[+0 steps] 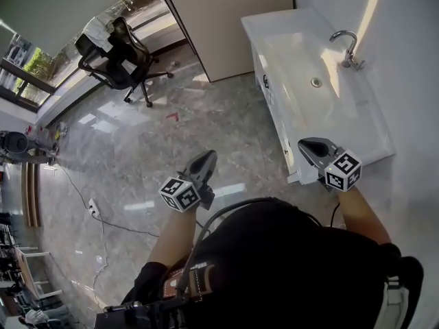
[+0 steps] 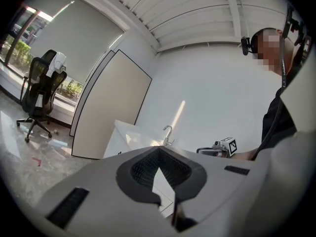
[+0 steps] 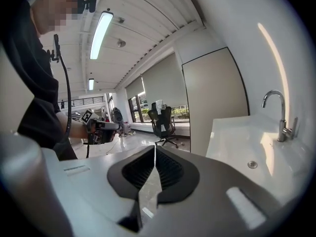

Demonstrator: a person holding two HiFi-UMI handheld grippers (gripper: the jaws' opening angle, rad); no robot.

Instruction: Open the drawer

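Note:
A white vanity cabinet [image 1: 273,105] with a sink basin [image 1: 322,88] and a chrome faucet [image 1: 346,46] stands against the right wall. Its drawer fronts face the floor side, and a small dark handle [image 1: 265,81] shows on one. My right gripper [image 1: 304,144] is shut and empty, hovering by the cabinet's near corner, level with the top edge. My left gripper [image 1: 208,157] is also shut and empty, held over the floor to the left of the cabinet. The basin [image 3: 247,147] and faucet [image 3: 280,117] lie just right of the right gripper's closed tips [image 3: 155,146].
A black office chair [image 1: 116,53] stands far back on the marble floor by the window. A beige panel [image 1: 226,19] leans at the wall beyond the cabinet. A cable and a power strip [image 1: 92,210] lie on the floor at the left.

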